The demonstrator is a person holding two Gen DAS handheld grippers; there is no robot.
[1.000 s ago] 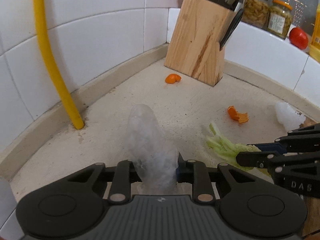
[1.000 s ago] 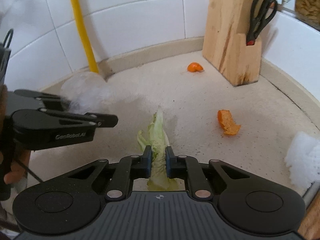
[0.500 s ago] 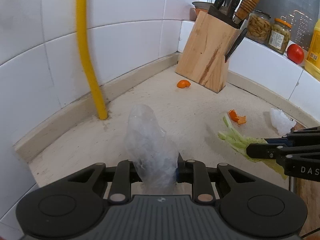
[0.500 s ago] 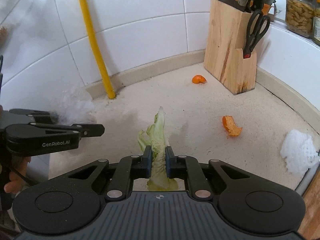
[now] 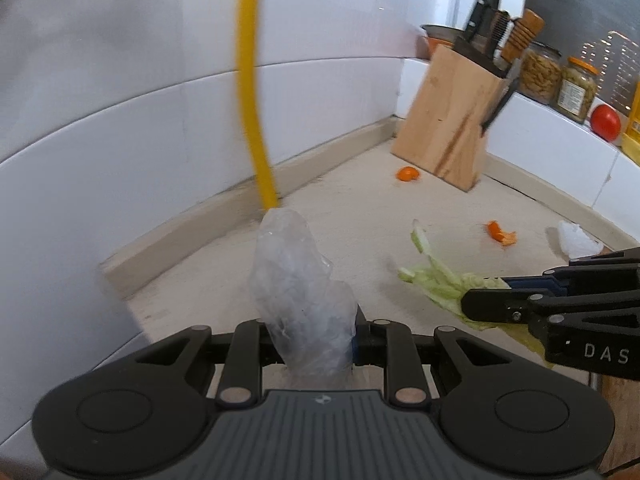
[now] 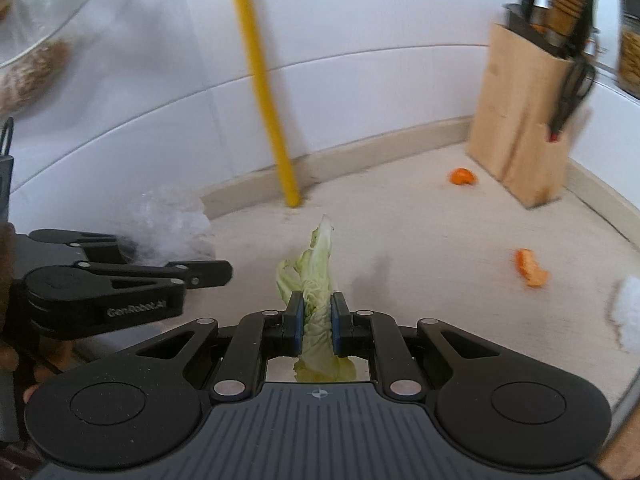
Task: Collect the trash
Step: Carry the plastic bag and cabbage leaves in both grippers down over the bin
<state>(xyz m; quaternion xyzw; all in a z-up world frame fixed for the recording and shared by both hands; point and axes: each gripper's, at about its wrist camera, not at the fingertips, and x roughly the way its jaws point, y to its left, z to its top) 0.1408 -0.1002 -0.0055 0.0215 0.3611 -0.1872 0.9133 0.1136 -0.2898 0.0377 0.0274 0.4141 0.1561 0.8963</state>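
The crumpled clear plastic bag stands clamped in the left claw. The right claw is clamped on a pale green lettuce leaf.

The knife block is pale wood; the wall tiles are shiny and smooth; the counter looks rough and dull; the bag is clear, crinkly plastic.

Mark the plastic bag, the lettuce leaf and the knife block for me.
plastic bag (image 5: 300, 292), left wrist view, middle of the crumpled body.
lettuce leaf (image 6: 316, 264), right wrist view, pale rib above the fingers.
knife block (image 5: 444, 128), left wrist view, wooden front face.
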